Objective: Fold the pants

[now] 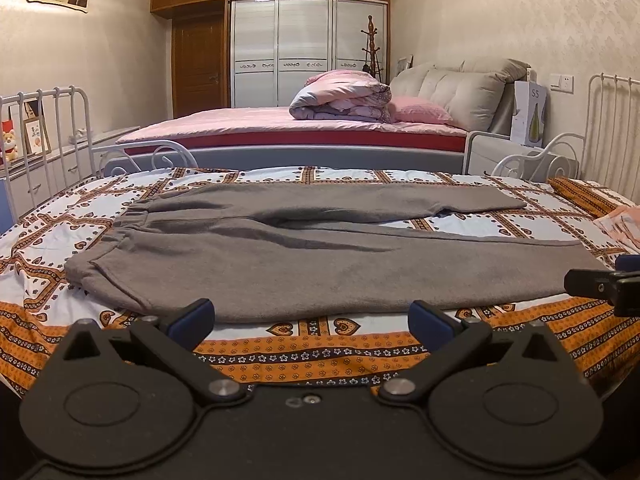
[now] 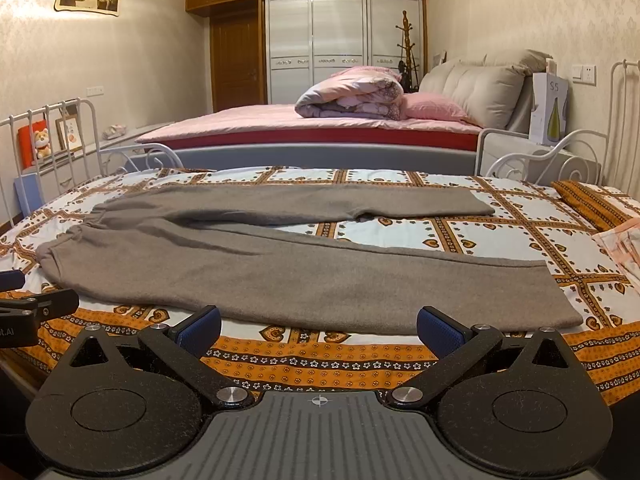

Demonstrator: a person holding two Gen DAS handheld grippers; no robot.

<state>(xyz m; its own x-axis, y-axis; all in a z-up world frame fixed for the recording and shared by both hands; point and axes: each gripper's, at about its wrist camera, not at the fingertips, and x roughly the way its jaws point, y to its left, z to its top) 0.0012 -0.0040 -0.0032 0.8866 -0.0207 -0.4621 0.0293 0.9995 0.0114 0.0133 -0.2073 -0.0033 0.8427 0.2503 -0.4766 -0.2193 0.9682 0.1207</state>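
Note:
Grey-brown pants (image 1: 280, 264) lie spread flat on the patterned bedsheet (image 1: 320, 344), waistband to the left, both legs stretching right and parted in a V. In the right wrist view the pants (image 2: 280, 276) show the same way, with the near leg's cuff at the right. My left gripper (image 1: 312, 322) stands open just short of the near leg's edge, nothing between its blue pads. My right gripper (image 2: 319, 330) is open too, near the same leg's front edge, empty. Each gripper shows at the other view's side edge: the right one (image 1: 608, 286), the left one (image 2: 36, 308).
White metal bed rails (image 1: 44, 136) rise at the left and right ends. Beyond them stands a pink bed (image 1: 288, 124) with a rolled quilt (image 1: 344, 98) and a wardrobe behind it. A peach cloth (image 2: 624, 248) lies at the sheet's right edge.

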